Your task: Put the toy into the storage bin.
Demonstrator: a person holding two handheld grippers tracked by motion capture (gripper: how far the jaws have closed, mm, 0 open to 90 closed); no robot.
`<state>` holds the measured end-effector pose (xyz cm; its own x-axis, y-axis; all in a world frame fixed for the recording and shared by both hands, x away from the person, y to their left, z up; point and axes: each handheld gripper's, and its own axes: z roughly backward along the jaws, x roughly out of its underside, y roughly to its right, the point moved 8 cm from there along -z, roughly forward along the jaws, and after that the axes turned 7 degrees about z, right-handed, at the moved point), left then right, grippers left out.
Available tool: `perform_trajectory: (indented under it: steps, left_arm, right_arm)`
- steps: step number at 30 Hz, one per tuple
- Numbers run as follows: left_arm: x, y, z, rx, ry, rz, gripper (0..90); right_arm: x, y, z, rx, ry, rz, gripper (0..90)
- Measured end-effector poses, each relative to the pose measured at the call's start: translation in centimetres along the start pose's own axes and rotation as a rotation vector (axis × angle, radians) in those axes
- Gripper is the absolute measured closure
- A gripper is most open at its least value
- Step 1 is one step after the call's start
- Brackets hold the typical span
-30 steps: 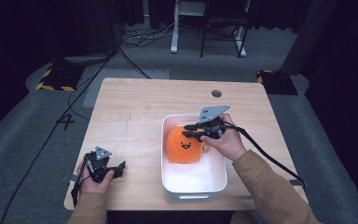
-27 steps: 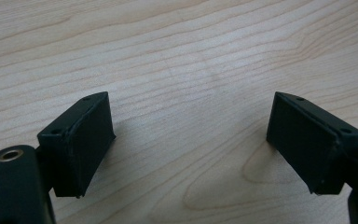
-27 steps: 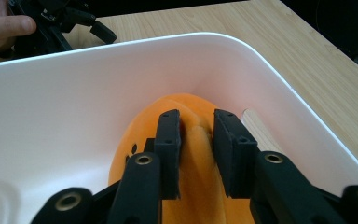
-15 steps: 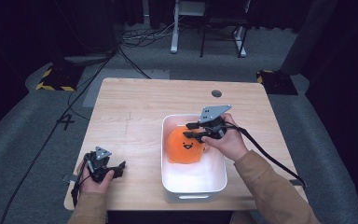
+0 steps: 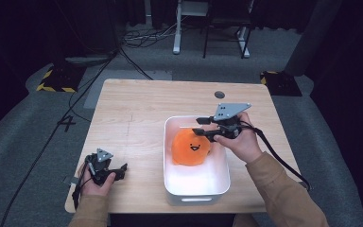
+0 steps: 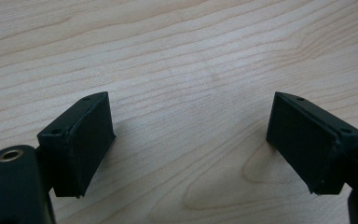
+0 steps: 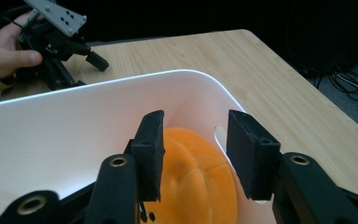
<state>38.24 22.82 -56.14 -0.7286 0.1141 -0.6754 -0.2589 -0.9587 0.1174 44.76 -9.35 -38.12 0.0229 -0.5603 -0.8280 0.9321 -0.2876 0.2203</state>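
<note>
Right gripper (image 7: 194, 154) parted just above orange plush (image 7: 196, 179) inside white bin (image 7: 74, 119). Far left on table (image 7: 242, 65), hand (image 7: 4, 49) with left gripper (image 7: 81, 63).

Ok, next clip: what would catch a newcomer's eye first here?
The bright orange plush toy with a smiling face, lying in the white bin on the table's right half. The right hand-held gripper hangs open just above it, while the left hand-held gripper rests open on the bare wooden table near the front left corner.
</note>
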Motion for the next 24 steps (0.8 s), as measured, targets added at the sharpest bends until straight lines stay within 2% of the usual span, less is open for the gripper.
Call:
perform_trajectory:
  steps: [4,5,7,10,12,13,18,21,24]
  left_arm:
    - [0.0,0.0,0.0,-0.003,0.001,-0.001,15.0]
    - [0.0,0.0,0.0,-0.001,0.002,0.002,14.8]
    - [0.0,0.0,0.0,0.003,0.0,0.002,14.7]
    - [0.0,0.0,-0.1,0.005,0.0,0.0,14.5]
    - [-0.1,0.1,-0.1,0.008,-0.003,-0.001,13.8]
    - [-0.1,0.0,-0.2,0.005,-0.003,-0.004,13.4]
    - [-0.3,0.0,-0.3,0.013,-0.01,-0.016,11.1]
    - [-0.4,-0.1,-0.4,0.016,-0.011,-0.021,10.7]
    - [-0.4,0.0,-0.5,0.023,-0.014,-0.017,10.4]
  right_arm:
    - [0.5,1.0,1.5,0.042,0.004,-0.024,52.3]
    - [1.0,1.6,2.2,0.075,-0.031,-0.032,49.1]
    - [1.2,1.8,2.6,0.09,-0.023,-0.039,48.5]
    - [1.7,2.5,3.9,0.112,-0.013,-0.079,44.9]
    - [2.1,2.9,4.8,0.162,-0.054,-0.096,40.7]
    - [2.2,3.0,5.3,0.179,-0.067,-0.089,39.5]
    - [2.7,3.0,7.5,0.23,-0.121,-0.085,33.8]
    - [2.9,2.8,8.1,0.234,-0.116,-0.085,32.9]
    - [4.0,2.9,9.1,0.239,-0.116,-0.13,31.0]
